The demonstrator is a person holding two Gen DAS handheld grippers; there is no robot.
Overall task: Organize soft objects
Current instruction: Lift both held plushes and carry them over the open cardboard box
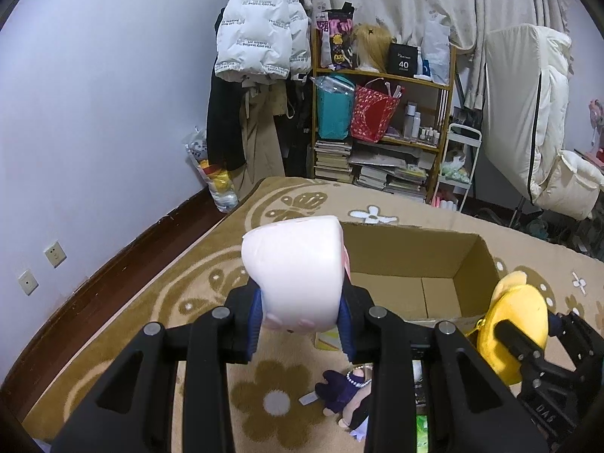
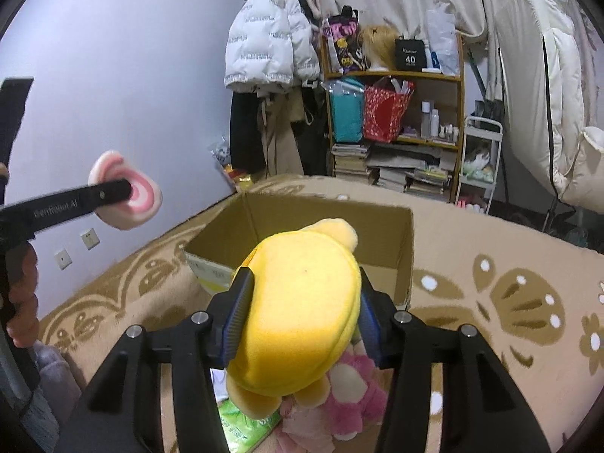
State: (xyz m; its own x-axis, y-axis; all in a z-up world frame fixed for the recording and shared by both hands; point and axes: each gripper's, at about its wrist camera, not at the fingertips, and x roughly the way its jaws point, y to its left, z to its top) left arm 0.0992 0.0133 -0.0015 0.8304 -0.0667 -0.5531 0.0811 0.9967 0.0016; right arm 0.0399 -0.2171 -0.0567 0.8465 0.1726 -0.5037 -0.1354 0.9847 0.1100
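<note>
Fingers of our left gripper (image 1: 302, 319) pinch the pink plush (image 1: 298, 268), right gripper (image 2: 302, 319) pinches the yellow plush (image 2: 302, 309); we carry both over the cardboard box (image 1: 472, 260) before releasing.

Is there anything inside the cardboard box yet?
No, the left wrist view shows only the bare floor of the box, while the pink plush and yellow plush are held in grippers.

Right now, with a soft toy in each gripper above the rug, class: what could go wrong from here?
1. The yellow plush bulges past the right gripper; it might slip before reaching the cardboard box.
2. The left gripper holds the pink plush beside the box rim; releasing now may miss.
</note>
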